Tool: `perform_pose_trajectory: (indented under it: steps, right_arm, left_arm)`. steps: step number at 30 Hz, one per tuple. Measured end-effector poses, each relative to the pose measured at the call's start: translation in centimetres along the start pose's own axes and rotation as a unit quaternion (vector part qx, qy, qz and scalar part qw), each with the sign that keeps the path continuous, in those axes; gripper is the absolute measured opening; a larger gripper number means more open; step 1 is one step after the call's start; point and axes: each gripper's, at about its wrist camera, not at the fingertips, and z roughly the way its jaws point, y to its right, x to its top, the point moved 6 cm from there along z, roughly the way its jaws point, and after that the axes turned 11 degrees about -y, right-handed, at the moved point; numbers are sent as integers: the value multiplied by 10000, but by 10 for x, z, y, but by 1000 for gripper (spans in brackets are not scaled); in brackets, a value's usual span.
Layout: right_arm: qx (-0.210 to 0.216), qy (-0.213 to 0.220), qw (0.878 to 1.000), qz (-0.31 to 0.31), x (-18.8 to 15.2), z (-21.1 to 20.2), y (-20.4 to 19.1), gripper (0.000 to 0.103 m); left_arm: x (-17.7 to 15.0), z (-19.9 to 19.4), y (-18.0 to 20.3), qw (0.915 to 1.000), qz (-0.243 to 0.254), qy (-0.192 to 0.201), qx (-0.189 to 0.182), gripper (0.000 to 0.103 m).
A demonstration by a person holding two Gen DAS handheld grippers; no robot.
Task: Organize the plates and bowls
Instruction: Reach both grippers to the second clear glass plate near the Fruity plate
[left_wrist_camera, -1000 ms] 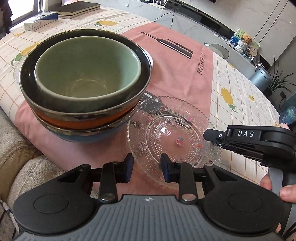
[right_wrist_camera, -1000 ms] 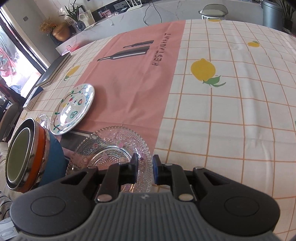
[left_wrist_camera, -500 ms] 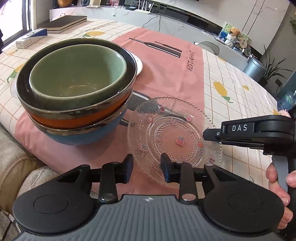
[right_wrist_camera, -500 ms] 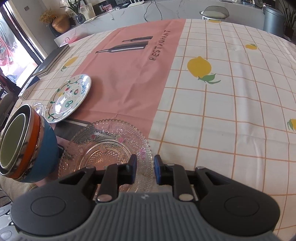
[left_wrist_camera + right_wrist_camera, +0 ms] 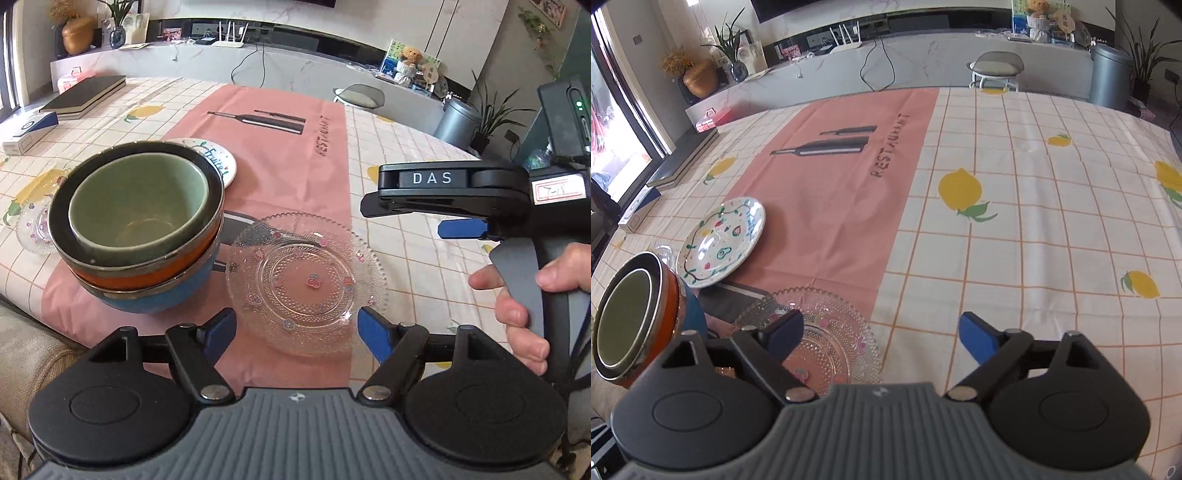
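Observation:
A stack of bowls (image 5: 140, 225), green inside orange on blue, stands on the pink runner; it also shows in the right wrist view (image 5: 639, 317). A clear glass plate (image 5: 306, 280) lies flat to its right, seen too in the right wrist view (image 5: 827, 332). My left gripper (image 5: 295, 332) is open and empty, just short of the glass plate's near rim. My right gripper (image 5: 879, 336) is open and empty, above the plate's right side. A painted white plate (image 5: 720, 240) lies behind the bowls. A second small glass dish (image 5: 33, 232) sits left of the bowls.
A dark book (image 5: 85, 92) and a white-and-blue box (image 5: 29, 133) lie at the far left of the lemon-print tablecloth (image 5: 1034, 221). A stool (image 5: 997, 68) and a grey bin (image 5: 1108, 74) stand beyond the table's far edge.
Both grippers have opened wide from nearly shut. Both have pulled back and risen a little from the glass plate, which stays flat on the table.

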Motion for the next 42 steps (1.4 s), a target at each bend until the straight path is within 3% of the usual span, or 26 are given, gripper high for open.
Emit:
perform_pose_trajectory:
  steps: [5,10,13,17,23,27,35,39,42]
  right_arm:
    - [-78,356,9993,-50,6,-30,-17,99]
    - [-23,607,9980,-150,10,-57,-42,100]
    - [125,672,9975,-157,14,-70,-58,100]
    - [486,674,9964,-145,23,-78,-85,100]
    - [946,547,9935,-321,45,-79,-135,100]
    - [1060,443,9921,-513,62,-73,-171,100]
    - [1259,-65,9860,-1092,93,-28,-243,96]
    - [1214,-514,9811,-1420,101,5,-259,83]
    - [948,-869,9778,-1656,102,33,-267,66]
  left_arm:
    - [16,-40,-3,9989,323,308,-150,89]
    - [43,-90,-35,9964,18,805,-267,90]
    - [60,-114,-63,9933,-144,1147,-67,91]
    - [85,-132,-112,9871,-445,1454,497,92]
    - [113,-127,-187,9823,-1013,1332,836,92]
    - [123,-110,-220,9823,-1181,1217,795,92]
    - [126,-47,-277,9853,-1630,424,-303,90]
    - [120,-24,-299,9806,-1863,242,-560,88]
    - [116,-11,-308,9789,-2020,66,-296,85]
